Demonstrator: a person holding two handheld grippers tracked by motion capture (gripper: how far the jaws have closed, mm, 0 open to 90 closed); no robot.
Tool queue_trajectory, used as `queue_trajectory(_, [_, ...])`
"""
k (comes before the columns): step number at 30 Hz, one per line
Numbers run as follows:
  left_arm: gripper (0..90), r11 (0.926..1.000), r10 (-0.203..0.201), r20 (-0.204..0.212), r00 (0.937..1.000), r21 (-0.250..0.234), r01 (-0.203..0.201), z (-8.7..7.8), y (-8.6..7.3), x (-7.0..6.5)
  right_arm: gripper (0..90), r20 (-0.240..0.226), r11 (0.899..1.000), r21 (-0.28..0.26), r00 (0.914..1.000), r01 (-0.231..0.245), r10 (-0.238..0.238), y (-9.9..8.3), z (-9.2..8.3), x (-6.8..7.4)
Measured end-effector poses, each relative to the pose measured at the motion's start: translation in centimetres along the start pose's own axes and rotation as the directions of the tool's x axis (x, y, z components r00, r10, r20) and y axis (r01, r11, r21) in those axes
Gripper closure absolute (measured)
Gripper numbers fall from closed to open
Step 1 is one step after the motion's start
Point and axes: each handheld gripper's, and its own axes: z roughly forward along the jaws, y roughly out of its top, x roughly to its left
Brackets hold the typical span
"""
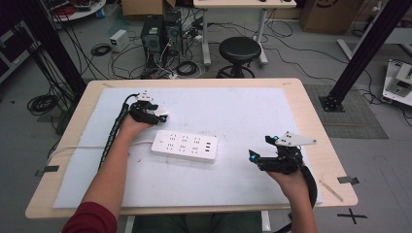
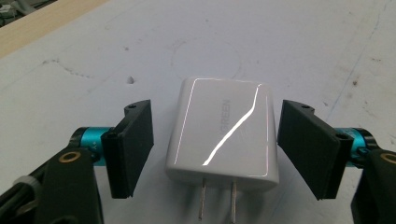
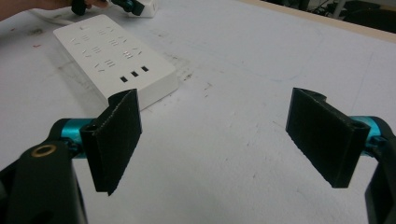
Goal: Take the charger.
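Observation:
A white plug-in charger (image 2: 223,133) lies flat on the white mat, its two metal prongs toward the camera. My left gripper (image 2: 219,142) straddles it, a black pad on each side with a narrow gap to the charger's sides, so it stands open. From above, this gripper (image 1: 156,115) sits at the mat's back left, just behind a white power strip (image 1: 184,145). My right gripper (image 1: 262,149) rests at the front right, open, with bare mat between its jaws (image 3: 219,140). The power strip (image 3: 112,56) lies ahead and left of it.
The power strip's white cord (image 1: 73,148) runs left off the table. The white mat (image 1: 252,107) covers most of the wooden tabletop (image 1: 311,111). Beyond the far edge stand a black stool (image 1: 239,51), computer cases and tangled floor cables.

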Motion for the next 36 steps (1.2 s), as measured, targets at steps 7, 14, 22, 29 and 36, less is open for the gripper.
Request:
queue_trajectory(7, [36.4, 0.9992, 0.018, 0.008, 0.9998, 0.036, -0.018, 0.4, 0.2, -0.2, 18.6, 0.004, 1.0, -0.004, 1.0, 0.004, -0.004, -0.1, -0.1, -0.2])
queue_trajectory(14, [42.2, 0.9988, 0.026, 0.017, 0.9995, 0.04, -0.027, 0.4, 0.3, -0.1, 18.6, 0.006, 1.0, -0.001, 1.0, -0.005, 0.005, -0.1, -0.3, -0.3])
queue_trajectory(22, [42.4, 0.9984, 0.033, 0.008, 0.9994, 0.047, -0.033, -0.5, 0.7, -0.4, 18.6, -0.01, 1.0, 0.013, 0.9999, -0.007, 0.008, 0.2, -0.1, -0.2])
queue_trajectory(29, [42.4, 0.9957, 0.089, 0.0, 0.996, -0.025, -0.089, -4.2, 2.0, -1.8, 18.6, -0.047, 1.0, 0.013, 0.9989, 0.004, -0.004, 0.9, -0.1, -0.1])
queue_trajectory(36, [42.4, 0.989, 0.118, 0.006, 0.993, -0.091, -0.117, -8.7, 2.9, -4.5, 18.6, -0.074, 1.0, 0.007, 0.997, 0.022, -0.022, 1.4, -0.3, -0.2])
